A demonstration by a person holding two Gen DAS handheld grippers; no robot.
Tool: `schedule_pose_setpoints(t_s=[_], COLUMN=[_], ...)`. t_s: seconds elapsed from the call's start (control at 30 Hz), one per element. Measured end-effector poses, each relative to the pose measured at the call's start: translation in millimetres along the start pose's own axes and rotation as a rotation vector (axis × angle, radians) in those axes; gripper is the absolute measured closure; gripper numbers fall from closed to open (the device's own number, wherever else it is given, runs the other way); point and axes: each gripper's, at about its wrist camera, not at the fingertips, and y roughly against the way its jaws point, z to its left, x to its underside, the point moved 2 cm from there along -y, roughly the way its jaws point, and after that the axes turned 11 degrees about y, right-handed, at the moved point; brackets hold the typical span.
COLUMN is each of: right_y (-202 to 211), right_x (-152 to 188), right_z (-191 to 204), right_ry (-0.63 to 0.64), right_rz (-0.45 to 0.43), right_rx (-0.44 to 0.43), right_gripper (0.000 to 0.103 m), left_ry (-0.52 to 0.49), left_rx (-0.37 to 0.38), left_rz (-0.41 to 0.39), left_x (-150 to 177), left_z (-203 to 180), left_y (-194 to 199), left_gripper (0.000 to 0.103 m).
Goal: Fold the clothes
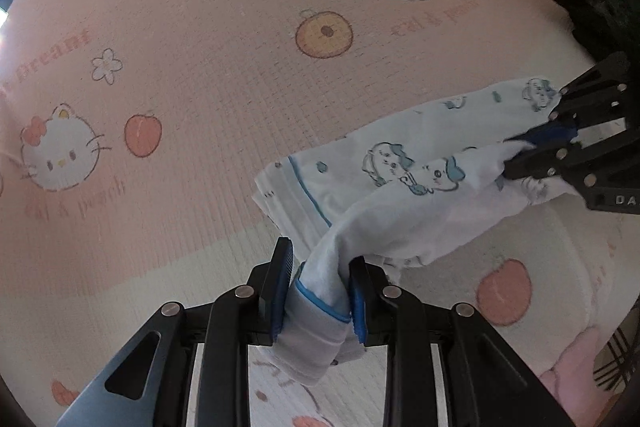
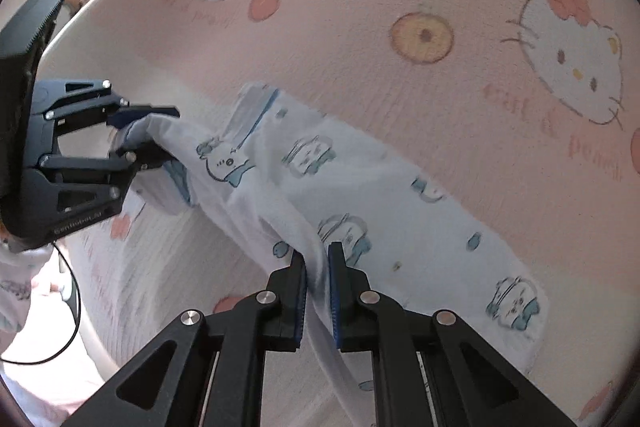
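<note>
Pink bedding printed with cats and peaches, the bedsheet (image 1: 200,7), fills both views and carries the work. Fingers of the left gripper (image 1: 320,291) are pressed onto a blue-trimmed cuff or hem of the garment (image 1: 400,195), a small white piece with blue cartoon figures; fingers of the right gripper (image 2: 318,291) pinch a bunched fold of the same cloth near its other end. Between the two grips one layer is lifted off the bed and arched, while the rest of the garment lies flat on the sheet beneath and beyond it, a striped band showing at its far edge. Judgement: a fold is in hand, with the raised edge being carried over the flat part. The next move calls for both grips travelling together, keeping the span taut, laying edge on edge before release. Risk: uneven tension would skew the fold.
</note>
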Motion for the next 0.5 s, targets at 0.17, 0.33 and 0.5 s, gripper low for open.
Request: schedule_pose_setpoints(t_s=[0.17, 0.33, 0.5], right_y=[-6, -18, -22], right_x=[-16, -25, -25], right_z=[-10, -17, -22], right_ry=[-0.011, -0.025, -0.056], right_rz=[-0.010, -0.001, 0.008], right_rx=[0.040, 0.066, 0.088], right_gripper=[0.095, 0.095, 0.095], left_ry=[-0.031, -0.016, -0.003], left_rx=[-0.008, -0.014, -0.020], left_rz=[-0.007, 0.006, 0.006], left_x=[-19, -28, -31], left_z=[4, 5, 4], left_y=[-9, -17, -29], left_gripper=[0.079, 0.079, 0.079])
